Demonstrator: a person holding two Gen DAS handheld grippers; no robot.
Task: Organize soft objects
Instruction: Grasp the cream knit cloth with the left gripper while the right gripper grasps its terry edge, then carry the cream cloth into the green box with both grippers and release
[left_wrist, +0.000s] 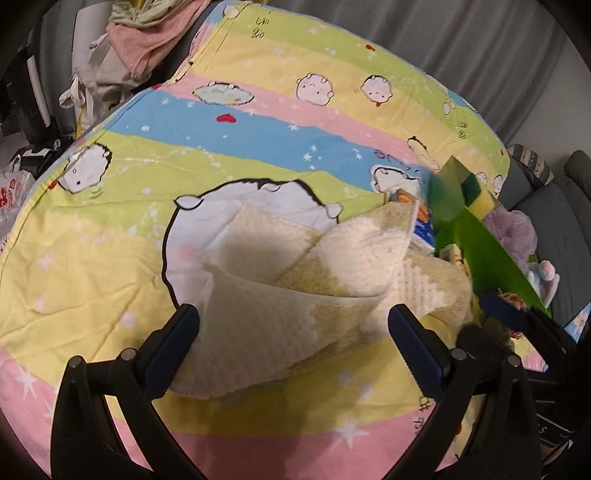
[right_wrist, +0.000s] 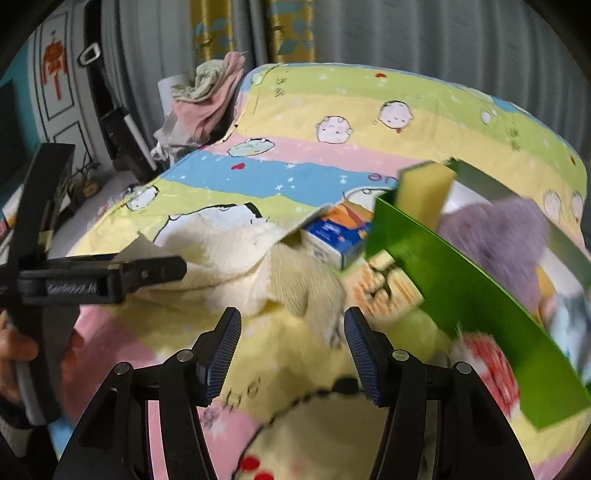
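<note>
A cream towel (left_wrist: 295, 273) lies crumpled on the striped cartoon bedsheet (left_wrist: 258, 144). My left gripper (left_wrist: 295, 325) stands open wide, with the towel's near fold between its fingers and no pad squeezing it. In the right wrist view the same left gripper (right_wrist: 177, 266) reaches in sideways over the towel (right_wrist: 236, 254). My right gripper (right_wrist: 293, 332) is open just short of a towel corner and holds nothing. To the right stands a green box (right_wrist: 461, 295) with a yellow-green sponge (right_wrist: 424, 192) and a purple plush (right_wrist: 498, 236) in it.
A blue and orange tissue pack (right_wrist: 340, 236) leans between the towel and the box. A pile of pink and green clothes (right_wrist: 210, 96) sits at the bed's far left corner. Grey curtains hang behind. A grey sofa (left_wrist: 554, 206) stands to the right. A hand (right_wrist: 14, 354) holds the left gripper.
</note>
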